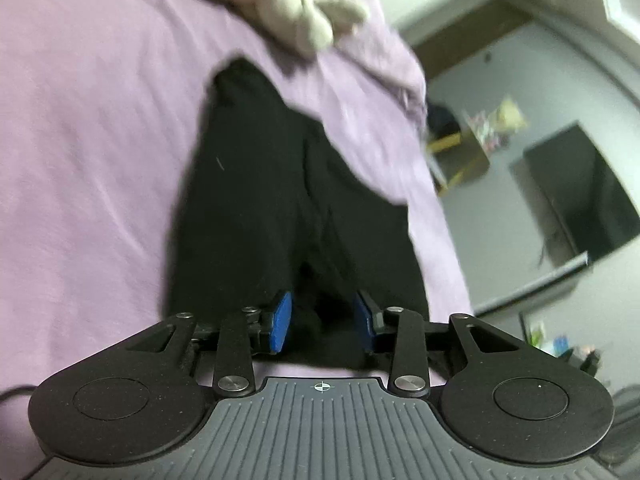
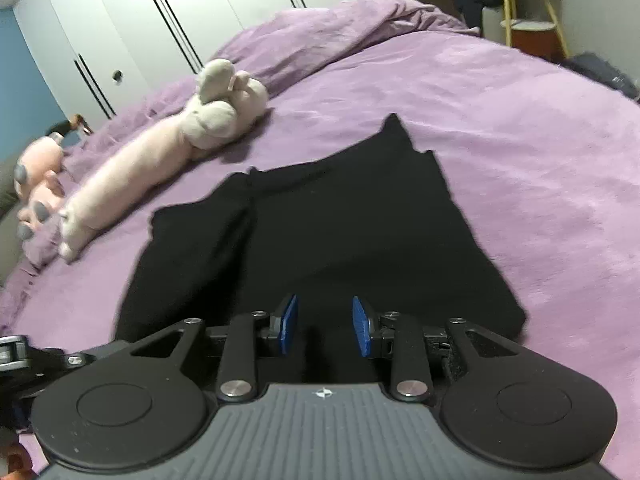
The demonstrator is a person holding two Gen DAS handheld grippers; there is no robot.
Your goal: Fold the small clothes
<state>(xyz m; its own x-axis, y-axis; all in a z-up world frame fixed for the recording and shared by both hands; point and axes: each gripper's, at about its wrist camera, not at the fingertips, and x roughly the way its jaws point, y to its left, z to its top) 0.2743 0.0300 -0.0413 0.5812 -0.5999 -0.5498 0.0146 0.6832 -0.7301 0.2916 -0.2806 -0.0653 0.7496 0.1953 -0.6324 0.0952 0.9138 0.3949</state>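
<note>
Basically both wrist cams look down at the same purple bedspread (image 2: 520,152), with the black garment (image 2: 320,232) lying flat on it; right view is sharp and wide: white wardrobe doors (image 2: 160,24) behind the bed, a long pale plush toy (image 2: 152,168) lying left of the garment and apart from it, a pink plush (image 2: 36,184) at the far left edge, a yellow-legged side table (image 2: 528,12) top right; left view is motion-blurred and tilted: shows a dark TV screen (image 1: 580,196) on the grey wall at right, which the right view lacks, and only a smear of the plush toy (image 1: 304,20) at top; a bit of dark gear shows at the left edge of the right view, too little to tell what it is.

Both grippers pitch down toward the bed; left frame rolled, right frame near level.

Left gripper (image 1: 323,324): blue pads (image 1: 282,324) spread, near edge of the garment (image 1: 256,200) lying in the gap between them, pads not pressing it; right gripper (image 2: 325,325): pads (image 2: 289,326) likewise spread, over the garment's near hem, cloth below and between, nothing pinched.
</note>
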